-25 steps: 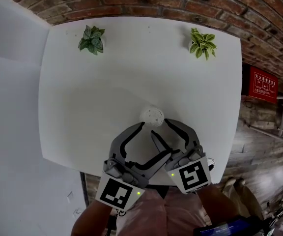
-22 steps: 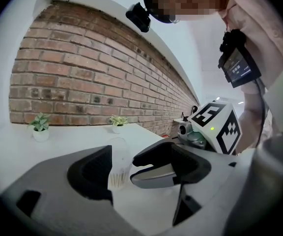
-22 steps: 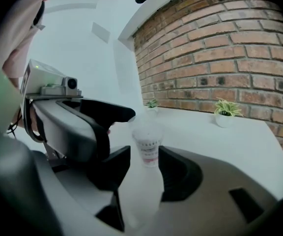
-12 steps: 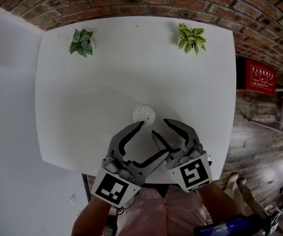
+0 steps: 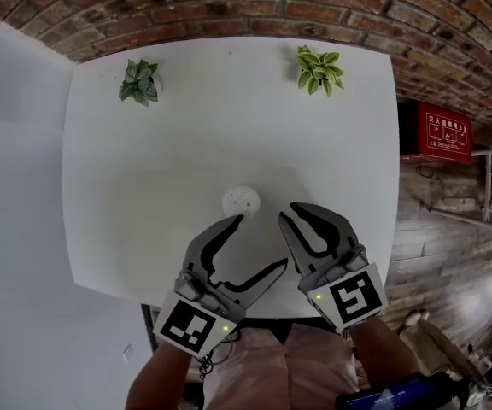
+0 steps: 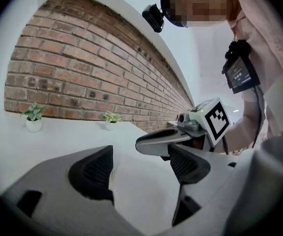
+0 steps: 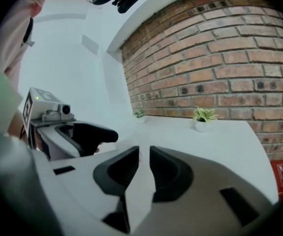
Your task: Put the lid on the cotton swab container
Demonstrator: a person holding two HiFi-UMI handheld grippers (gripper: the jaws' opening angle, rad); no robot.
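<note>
Sitting mid-table (image 5: 143,161), toward near edge: small round white cotton swab container (image 5: 242,201), dotted top. Likely light, stiff, slick plastic; take by rim. Lid not made out. Left gripper (image 5: 261,241) just behind it, wide, empty. Right gripper (image 5: 290,213) beside, jaws narrow, just been closing, nothing between.

The white surface (image 5: 186,143) is carrying three things. A dark-leaved plant (image 5: 137,82) is standing at about eleven o'clock, close to the far edge. A paler, yellow-green plant (image 5: 319,68) is standing at about one o'clock, well apart from the first. Both are sitting upright in small white pots. A round white dotted disc (image 5: 241,201) is lying flat toward six o'clock, nearer the front edge. Whether it is the lid or the container itself is not showing.
</note>
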